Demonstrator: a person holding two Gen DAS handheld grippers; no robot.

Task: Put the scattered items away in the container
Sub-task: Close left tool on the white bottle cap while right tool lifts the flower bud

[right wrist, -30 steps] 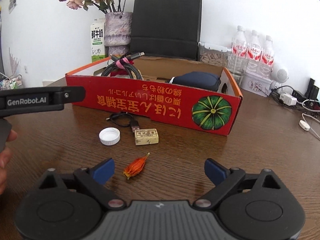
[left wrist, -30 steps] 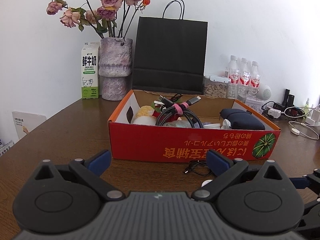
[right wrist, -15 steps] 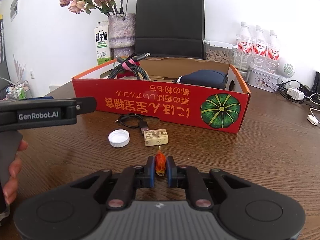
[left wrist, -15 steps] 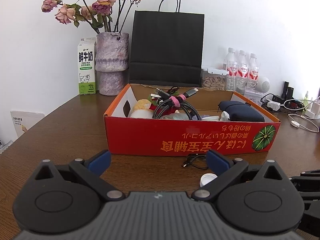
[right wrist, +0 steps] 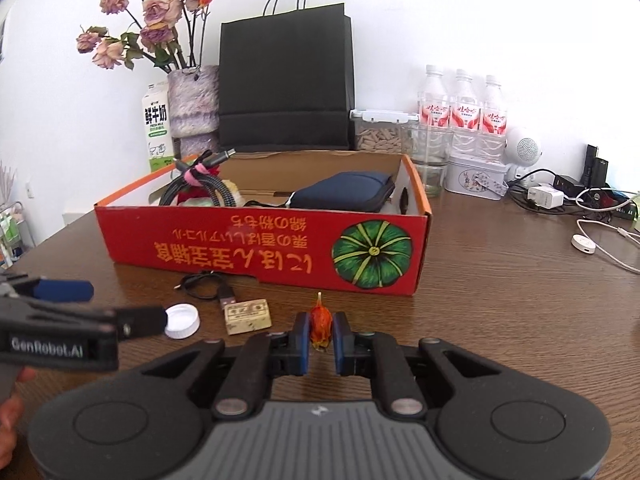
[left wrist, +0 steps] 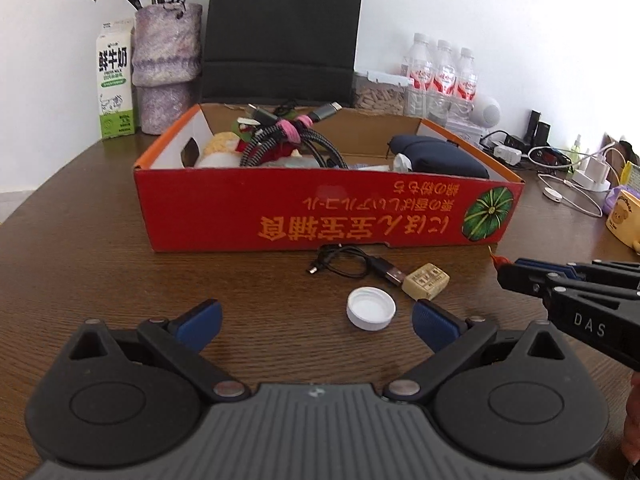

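Currently my right tongs [right wrist: 321,330] pinch the orange bud [right wrist: 320,326] between blue pads, held just short of the box [right wrist: 256,240]. Best handling, I judge: lift above the near wall, release inside. My left tongs [left wrist: 316,320] are spread, empty; cap [left wrist: 371,308], block [left wrist: 425,279], cable [left wrist: 352,265] lie ahead on the table [left wrist: 80,260].

A black paper bag [right wrist: 286,80] stands against the white wall at the back of the brown bench [right wrist: 500,280], flanked by a vase of faded roses [right wrist: 194,108] and a milk carton [right wrist: 157,126] on one side, three water bottles [right wrist: 464,116], a white speaker [right wrist: 524,152] and tangled chargers [right wrist: 560,196] on the other.
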